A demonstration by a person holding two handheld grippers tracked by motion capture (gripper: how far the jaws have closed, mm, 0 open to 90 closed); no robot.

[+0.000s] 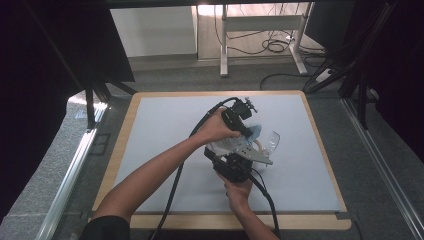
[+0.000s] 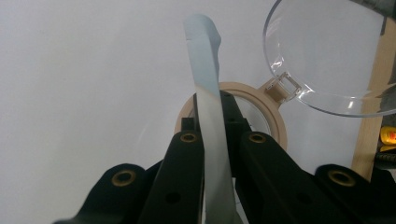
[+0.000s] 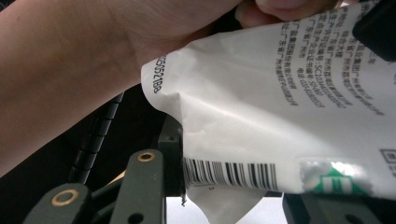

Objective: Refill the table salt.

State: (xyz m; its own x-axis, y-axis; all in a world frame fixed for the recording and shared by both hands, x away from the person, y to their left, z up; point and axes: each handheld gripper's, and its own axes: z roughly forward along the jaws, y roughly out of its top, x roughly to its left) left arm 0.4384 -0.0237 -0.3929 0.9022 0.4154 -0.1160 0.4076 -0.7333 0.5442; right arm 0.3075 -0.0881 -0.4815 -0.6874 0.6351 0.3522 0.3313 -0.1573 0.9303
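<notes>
Both grippers hold one white packet just right of centre in the high view, above the pale grey mat. The step in hand looks like opening or emptying the packet.

Left gripper: jaws pressed together, pinching the packet's thin, flat, pale blue edge, seen end-on.

Right gripper: jaws part spread, clamped across the lower packet by the barcode.

The packet is matte film, creased, with printed text. At upper right of the left gripper view stands a clear hard plastic lid, round and glossy; below it a tan round jar rim.

Next move probably calls for pulling the grips apart evenly, keeping the packet over the jar.
</notes>
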